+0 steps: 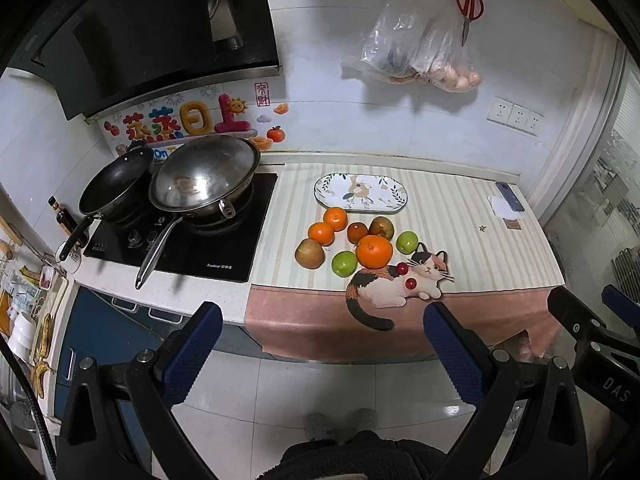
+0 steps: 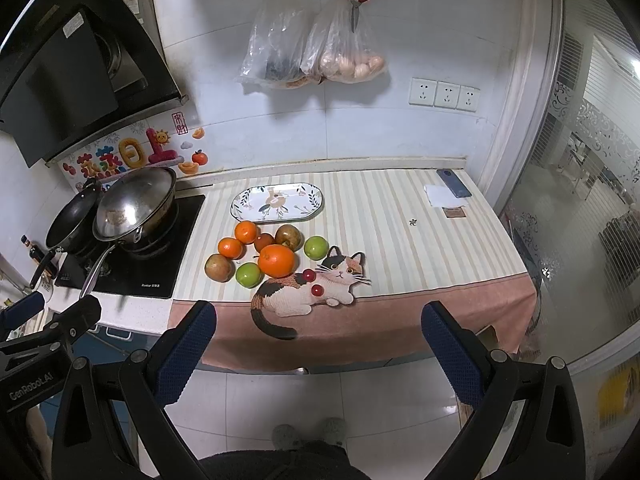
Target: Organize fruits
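Near the middle of the table [image 2: 400,216], toward its stove-side edge, the fruits sit bunched on the striped cloth: a large orange [image 2: 277,260] at the front, three smaller oranges [image 2: 245,231] behind and beside it, two green apples [image 2: 249,275], two brownish pears [image 2: 288,237], and two cherries [image 2: 317,290] lying on the printed cat. Just behind the pile, toward the table's back edge, an oval plate [image 2: 304,194] lies bare, probably set there as the place to arrange them. The left tool [image 1: 322,344] and the right tool [image 2: 318,340] both hang off the front edge, above the floor, fingers spread wide and holding nothing, seemingly squared up to the pile for a first pick. Nothing is yet on the plate, so the sorting looks unstarted.
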{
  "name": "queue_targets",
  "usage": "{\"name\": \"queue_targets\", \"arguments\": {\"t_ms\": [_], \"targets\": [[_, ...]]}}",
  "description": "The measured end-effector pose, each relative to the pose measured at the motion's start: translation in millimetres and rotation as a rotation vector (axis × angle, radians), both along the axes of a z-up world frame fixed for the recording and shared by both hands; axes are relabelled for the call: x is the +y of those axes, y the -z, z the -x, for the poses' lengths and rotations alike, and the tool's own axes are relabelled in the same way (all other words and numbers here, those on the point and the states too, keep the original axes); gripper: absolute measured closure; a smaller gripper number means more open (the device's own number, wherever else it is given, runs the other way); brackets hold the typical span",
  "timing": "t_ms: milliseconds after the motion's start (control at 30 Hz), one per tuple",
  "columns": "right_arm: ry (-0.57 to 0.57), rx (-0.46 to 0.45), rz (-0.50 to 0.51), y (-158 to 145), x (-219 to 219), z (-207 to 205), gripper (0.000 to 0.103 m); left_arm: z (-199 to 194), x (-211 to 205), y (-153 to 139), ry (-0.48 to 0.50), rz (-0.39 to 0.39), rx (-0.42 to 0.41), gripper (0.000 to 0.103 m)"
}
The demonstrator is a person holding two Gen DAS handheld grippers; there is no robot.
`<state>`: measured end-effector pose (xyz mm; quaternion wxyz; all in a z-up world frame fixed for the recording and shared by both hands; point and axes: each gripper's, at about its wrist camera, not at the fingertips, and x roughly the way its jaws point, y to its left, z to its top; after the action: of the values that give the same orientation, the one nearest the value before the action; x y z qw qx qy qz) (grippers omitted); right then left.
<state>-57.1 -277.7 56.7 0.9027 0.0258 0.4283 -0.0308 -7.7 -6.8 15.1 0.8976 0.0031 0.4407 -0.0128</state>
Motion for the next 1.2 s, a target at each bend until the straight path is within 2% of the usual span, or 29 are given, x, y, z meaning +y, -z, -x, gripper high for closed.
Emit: {"name": "queue_targets", "arguments": {"t_ms": [1200], "targets": [[-0.002,0.001,-0.002,-5,-4,-4,0.0,-10,-18,-5,0.009,0.006,0.003,0.0]]}}
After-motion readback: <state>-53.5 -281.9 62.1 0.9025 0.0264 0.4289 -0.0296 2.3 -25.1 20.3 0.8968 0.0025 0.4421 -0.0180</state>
